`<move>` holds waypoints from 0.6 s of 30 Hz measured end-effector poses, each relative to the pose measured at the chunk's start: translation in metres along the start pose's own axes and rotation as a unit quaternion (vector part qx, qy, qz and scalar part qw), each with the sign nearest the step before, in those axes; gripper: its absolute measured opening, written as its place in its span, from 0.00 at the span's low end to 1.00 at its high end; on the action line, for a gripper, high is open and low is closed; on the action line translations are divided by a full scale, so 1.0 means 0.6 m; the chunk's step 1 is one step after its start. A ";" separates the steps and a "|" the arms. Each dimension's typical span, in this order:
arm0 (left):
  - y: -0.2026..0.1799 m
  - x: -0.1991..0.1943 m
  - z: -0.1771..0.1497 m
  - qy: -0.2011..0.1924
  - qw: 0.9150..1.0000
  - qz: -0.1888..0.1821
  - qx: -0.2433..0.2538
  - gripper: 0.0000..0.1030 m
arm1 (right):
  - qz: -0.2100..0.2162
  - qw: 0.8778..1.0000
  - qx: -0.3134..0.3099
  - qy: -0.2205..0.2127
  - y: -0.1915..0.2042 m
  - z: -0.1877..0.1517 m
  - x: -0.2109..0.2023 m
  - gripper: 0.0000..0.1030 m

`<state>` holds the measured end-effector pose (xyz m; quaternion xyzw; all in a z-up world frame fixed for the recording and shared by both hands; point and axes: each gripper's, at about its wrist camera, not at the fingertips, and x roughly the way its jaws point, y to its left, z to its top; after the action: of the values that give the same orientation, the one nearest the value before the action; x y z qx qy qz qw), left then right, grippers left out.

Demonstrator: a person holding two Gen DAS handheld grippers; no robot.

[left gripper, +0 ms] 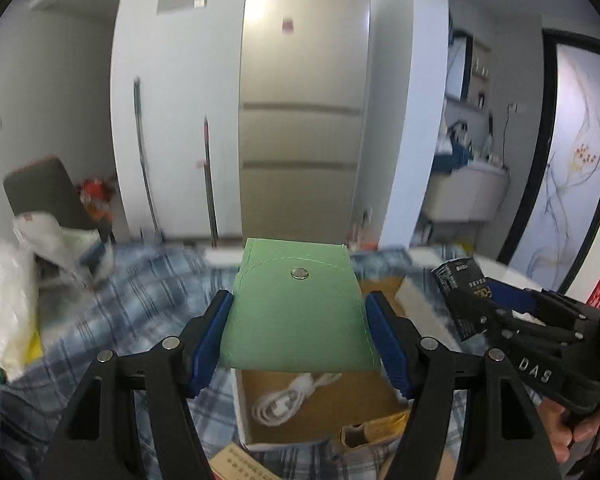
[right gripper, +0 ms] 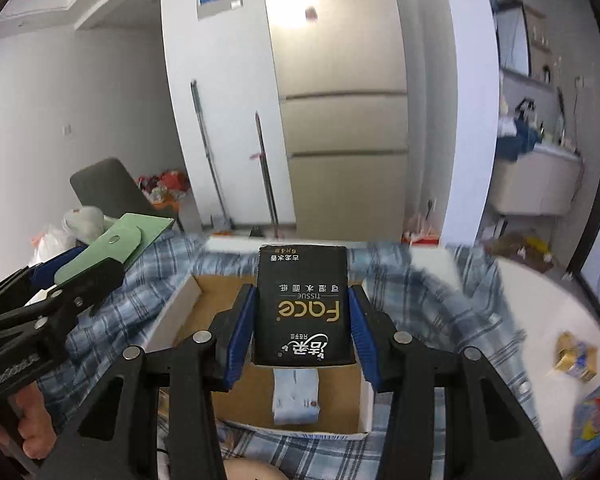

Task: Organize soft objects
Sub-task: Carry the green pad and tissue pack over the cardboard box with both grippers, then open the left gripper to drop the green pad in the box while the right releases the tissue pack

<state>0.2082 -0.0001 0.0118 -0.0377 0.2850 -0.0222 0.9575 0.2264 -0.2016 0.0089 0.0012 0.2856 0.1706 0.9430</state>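
My left gripper (left gripper: 300,320) is shut on a green snap-button pouch (left gripper: 296,312) and holds it above an open cardboard box (left gripper: 244,412) that holds a coiled white cable (left gripper: 288,396). My right gripper (right gripper: 302,320) is shut on a black Face tissue pack (right gripper: 302,308) and holds it above another cardboard box (right gripper: 180,308) with a folded white cloth (right gripper: 296,396) inside. The right gripper with the pack shows at the right of the left wrist view (left gripper: 472,300). The left gripper with the pouch shows at the left of the right wrist view (right gripper: 100,252).
Both boxes sit on a blue plaid cloth (right gripper: 432,300) over a white table (right gripper: 556,308). Plastic bags (left gripper: 8,304) lie at the left. A small yellow packet (right gripper: 576,356) and a colourful packet (right gripper: 596,412) lie at the right. A dark chair (right gripper: 108,188) stands behind.
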 end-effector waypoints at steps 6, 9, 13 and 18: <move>0.020 0.055 -0.045 0.059 0.997 -0.032 -0.040 0.68 | 0.019 0.997 0.001 0.074 -0.013 -0.049 0.063 0.44; 0.029 0.078 -0.062 0.084 0.995 -0.039 -0.049 0.68 | 0.015 0.995 -0.010 0.098 -0.013 -0.066 0.082 0.44; 0.033 0.090 -0.073 0.102 0.992 -0.046 -0.052 0.68 | 0.022 0.992 0.010 0.124 -0.029 -0.077 0.099 0.44; 0.032 0.093 -0.071 0.102 0.992 -0.045 -0.050 0.68 | 0.027 0.990 0.017 0.137 -0.034 -0.082 0.110 0.46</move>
<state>0.2319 0.0128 -0.0559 -0.0961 0.3799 -0.0550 0.9184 0.2579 -0.2040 -0.0699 0.0013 0.4144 0.1894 0.8902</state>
